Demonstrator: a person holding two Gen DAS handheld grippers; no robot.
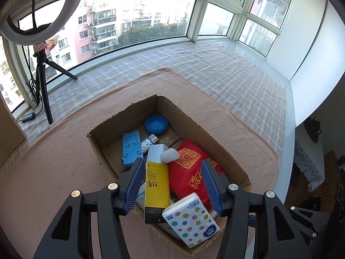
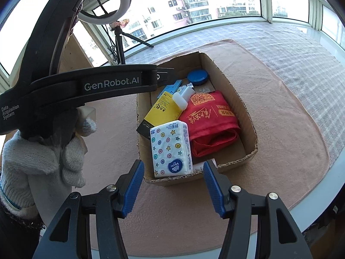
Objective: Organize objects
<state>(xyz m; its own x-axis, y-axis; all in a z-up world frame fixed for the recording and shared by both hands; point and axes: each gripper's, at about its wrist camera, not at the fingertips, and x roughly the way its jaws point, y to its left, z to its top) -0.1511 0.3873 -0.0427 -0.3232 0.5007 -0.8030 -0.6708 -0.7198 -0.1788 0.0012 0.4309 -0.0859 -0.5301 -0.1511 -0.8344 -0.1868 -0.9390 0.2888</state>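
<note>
On a peach-coloured mat (image 2: 269,129) by a bay window, an open cardboard box (image 2: 232,90) holds the sorted items: a star-printed tissue pack (image 2: 170,149) at its near edge, a folded red bag (image 2: 210,120) against the right wall, a yellow box (image 2: 166,108) topped by a white bottle (image 2: 180,99), a blue phone stand (image 1: 131,149) and a blue round lid (image 1: 155,124) at the far end. The left gripper (image 1: 171,166) hovers over the box, jaws wide apart and empty. The right gripper (image 2: 173,168) hangs just short of the near rim, equally spread, gripping nothing. Bare mat surrounds the box; a checked cloth (image 1: 226,73) runs to the sill, where a ring light tripod (image 1: 44,82) stands.
</note>
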